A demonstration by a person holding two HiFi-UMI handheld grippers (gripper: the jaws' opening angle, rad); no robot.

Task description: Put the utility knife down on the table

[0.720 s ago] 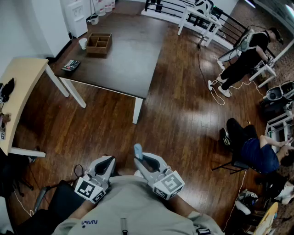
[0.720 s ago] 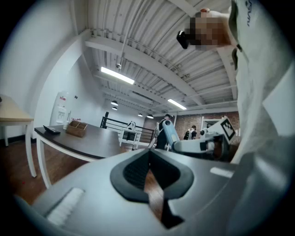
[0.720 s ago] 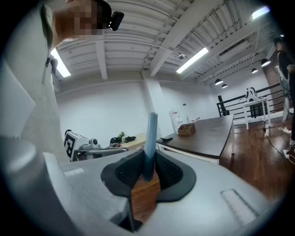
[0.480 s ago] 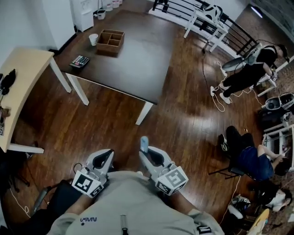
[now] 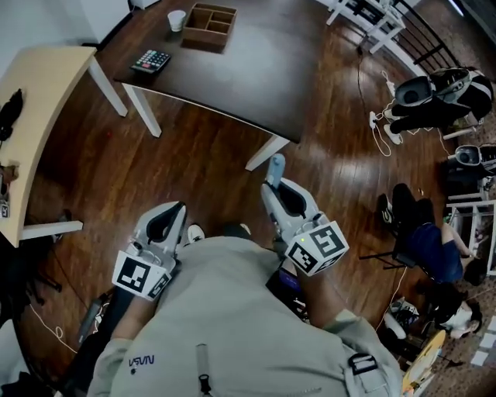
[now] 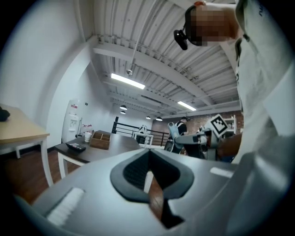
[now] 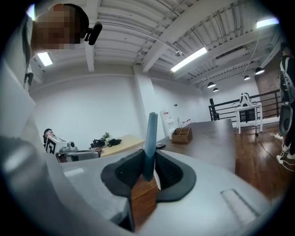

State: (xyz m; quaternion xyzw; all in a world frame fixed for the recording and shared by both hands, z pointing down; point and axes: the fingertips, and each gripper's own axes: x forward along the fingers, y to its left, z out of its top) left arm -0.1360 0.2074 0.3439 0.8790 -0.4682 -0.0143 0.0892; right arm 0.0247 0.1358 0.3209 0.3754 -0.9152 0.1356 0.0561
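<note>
A pale blue utility knife point(image 5: 276, 166) stands upright between the jaws of my right gripper point(image 5: 273, 184), which is shut on its lower part; the blade end point(image 7: 151, 133) pokes up past the dark pads. The right gripper hangs over the wooden floor, just short of the near corner of the dark brown table point(image 5: 232, 74). My left gripper point(image 5: 177, 209) is beside it at the left, held level, its jaws point(image 6: 148, 170) shut with nothing between them. In the left gripper view the right gripper point(image 6: 184, 138) shows at mid-right.
On the table's far end lie a calculator point(image 5: 151, 60), a paper cup point(image 5: 177, 19) and a wooden compartment box point(image 5: 212, 15). A light wood desk point(image 5: 39, 116) stands at the left. People point(image 5: 426, 240), cables and gear crowd the floor at the right.
The dark table has come closer and now lies just ahead of both grippers. The right gripper with the knife has moved forward and up in the head view.
</note>
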